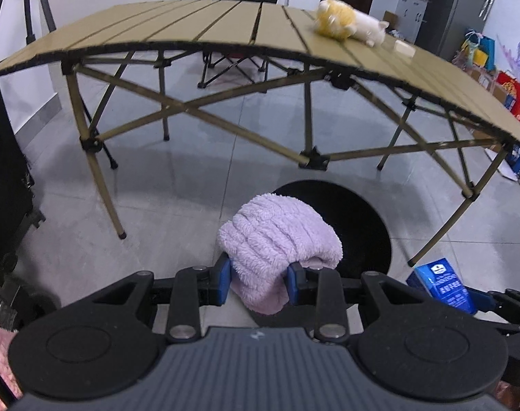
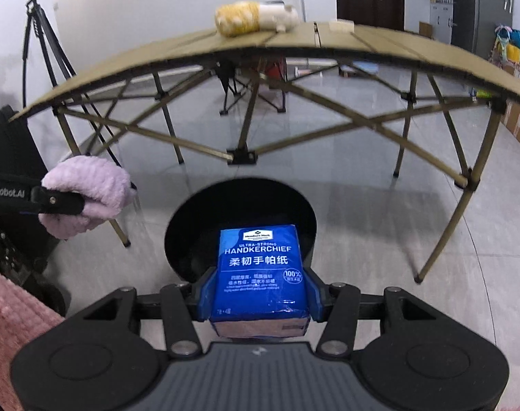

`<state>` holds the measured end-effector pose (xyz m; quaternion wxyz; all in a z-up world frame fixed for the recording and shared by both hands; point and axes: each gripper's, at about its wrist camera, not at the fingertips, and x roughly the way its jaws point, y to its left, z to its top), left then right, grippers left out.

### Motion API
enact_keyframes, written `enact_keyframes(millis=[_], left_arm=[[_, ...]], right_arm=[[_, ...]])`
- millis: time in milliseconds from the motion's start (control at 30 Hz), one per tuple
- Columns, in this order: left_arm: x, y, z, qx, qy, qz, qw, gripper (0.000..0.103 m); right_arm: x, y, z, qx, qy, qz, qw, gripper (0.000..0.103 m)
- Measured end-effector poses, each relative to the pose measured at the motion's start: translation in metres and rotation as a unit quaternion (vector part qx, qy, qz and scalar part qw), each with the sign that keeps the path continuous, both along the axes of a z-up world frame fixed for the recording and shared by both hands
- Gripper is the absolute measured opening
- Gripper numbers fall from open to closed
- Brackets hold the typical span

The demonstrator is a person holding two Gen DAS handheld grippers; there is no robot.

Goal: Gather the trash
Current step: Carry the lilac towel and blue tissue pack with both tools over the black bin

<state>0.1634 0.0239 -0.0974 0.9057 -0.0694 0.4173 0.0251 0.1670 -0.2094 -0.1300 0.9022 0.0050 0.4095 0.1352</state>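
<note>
Fluffy lilac cloth (image 1: 277,236), glossy blue tissue pack (image 2: 260,274), glossy floor tiles (image 1: 191,185).

Ahead of me stands a folding slatted surface (image 1: 225,24) on crossed legs, a yellow-and-white plush toy (image 1: 349,24) lying on it beside a small pale block (image 1: 404,49). A camera tripod (image 2: 40,37) stands left; a folding chair (image 1: 232,65) sits beyond.

Bin (image 2: 239,205) sits on the floor (image 1: 177,185) just in front of the folding table (image 1: 191,24), between its near legs. Left gripper (image 1: 260,279) holds the towel (image 1: 280,236) above the bin's left edge — right gripper (image 2: 260,296) holds the tissue pack (image 2: 260,270) over the opening, right of the towel. On the table — plush toy (image 1: 349,22), small block (image 1: 404,49) just right. Tripod (image 2: 44,48) behind, left.
</note>
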Motion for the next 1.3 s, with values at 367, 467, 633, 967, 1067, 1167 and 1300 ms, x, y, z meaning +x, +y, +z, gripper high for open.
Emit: enact_keyframes(millis=[367, 467, 633, 967, 1067, 1167, 1300], left_arm=[[0.010, 0.022, -0.021, 0.009, 0.020, 0.030, 0.9993, 0.032], [0.015, 0.025, -0.028, 0.017, 0.030, 0.034, 0.9988, 0.032], [0.023, 0.034, -0.038, 0.018, 0.042, 0.037, 0.9983, 0.031], [0.036, 0.045, -0.048, 0.028, 0.052, 0.047, 0.9972, 0.032], [0.040, 0.047, -0.051, 0.032, 0.054, 0.048, 0.9969, 0.032], [0.043, 0.049, -0.053, 0.034, 0.056, 0.051, 0.9966, 0.032], [0.048, 0.052, -0.053, 0.033, 0.055, 0.053, 0.9965, 0.032]], right_arm=[[0.009, 0.001, -0.029, -0.024, 0.058, -0.009, 0.998, 0.050], [0.013, 0.004, -0.036, -0.032, 0.074, -0.009, 0.997, 0.050], [0.020, 0.010, -0.045, -0.042, 0.094, -0.010, 0.995, 0.050], [0.042, 0.026, -0.042, -0.037, 0.095, 0.006, 0.995, 0.050], [0.051, 0.035, -0.039, -0.038, 0.093, 0.016, 0.995, 0.050], [0.062, 0.043, -0.039, -0.039, 0.098, 0.023, 0.994, 0.050], [0.076, 0.055, -0.042, -0.043, 0.111, 0.029, 0.992, 0.050]])
